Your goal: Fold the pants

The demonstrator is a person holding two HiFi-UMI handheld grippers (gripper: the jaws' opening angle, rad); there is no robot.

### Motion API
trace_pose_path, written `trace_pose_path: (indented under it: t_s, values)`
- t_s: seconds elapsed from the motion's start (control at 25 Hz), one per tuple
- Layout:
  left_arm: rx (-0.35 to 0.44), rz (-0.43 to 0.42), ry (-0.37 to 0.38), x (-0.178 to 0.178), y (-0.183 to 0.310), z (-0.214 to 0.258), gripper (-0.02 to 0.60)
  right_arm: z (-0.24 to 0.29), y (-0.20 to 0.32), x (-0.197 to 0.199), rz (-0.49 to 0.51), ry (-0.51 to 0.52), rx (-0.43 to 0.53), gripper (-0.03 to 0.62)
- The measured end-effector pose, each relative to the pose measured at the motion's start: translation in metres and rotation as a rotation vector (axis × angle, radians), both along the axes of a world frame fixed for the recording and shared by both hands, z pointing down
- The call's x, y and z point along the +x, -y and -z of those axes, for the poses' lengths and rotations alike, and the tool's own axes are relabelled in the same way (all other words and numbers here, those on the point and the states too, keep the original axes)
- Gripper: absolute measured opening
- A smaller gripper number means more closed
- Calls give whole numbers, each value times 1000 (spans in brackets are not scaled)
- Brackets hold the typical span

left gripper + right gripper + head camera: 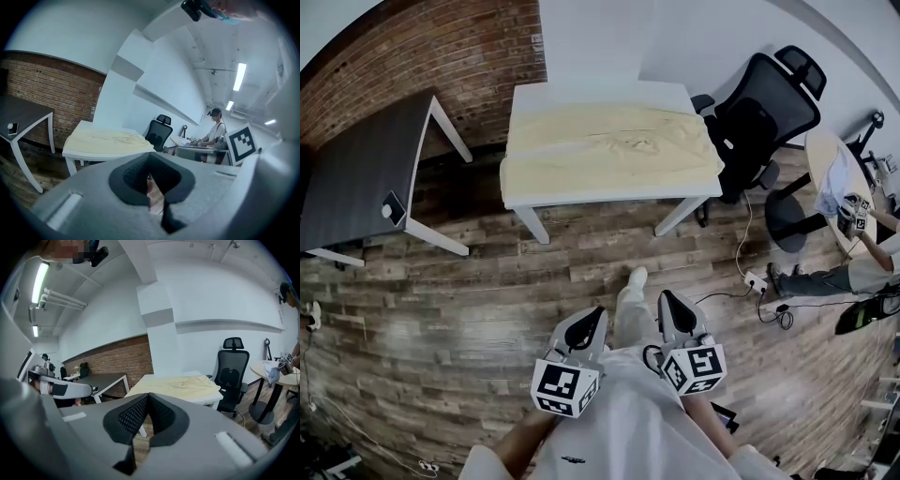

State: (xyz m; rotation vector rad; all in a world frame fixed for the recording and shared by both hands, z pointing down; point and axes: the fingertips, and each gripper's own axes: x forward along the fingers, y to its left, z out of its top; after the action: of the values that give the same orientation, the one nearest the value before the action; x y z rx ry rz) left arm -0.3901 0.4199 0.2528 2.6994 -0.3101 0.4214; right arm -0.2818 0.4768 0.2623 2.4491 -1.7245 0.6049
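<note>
The pants lie spread flat on the white counter in the upper middle of the head view. They are pale yellow and cover most of the top. The waist seems to sit toward the right end, with the legs running side by side to the left. Laid out full length like that, they look ready for a first fold, and none appears to have been made yet.

The counter stands on a wooden floor, which fills the stretch between it and the bottom of the frame. There both tools hang in front of the person's body, well apart from the cloth and aimed toward it.

The left tool has its jaws pressed together on nothing. Its own view shows only floor through the gap behind the tips, with the pants far off at middle left. The right tool is likewise closed and empty, and its view has the pants just above the jaws.

Closed jaws make sense at this range, since nothing is within reach. They would have to spread before either could pinch an edge.

A dark counter stands at the upper left and a black office chair at the upper right.
</note>
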Motion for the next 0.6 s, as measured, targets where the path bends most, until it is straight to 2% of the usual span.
trace_pose_path:
  t_s: [0.32, 0.6]
  values:
    - [-2, 2, 22, 43, 25, -5, 3, -11, 26, 40, 8, 37, -1, 6]
    - [17, -6, 37, 110, 53, -3, 3, -17, 54, 107, 0, 63, 12, 6]
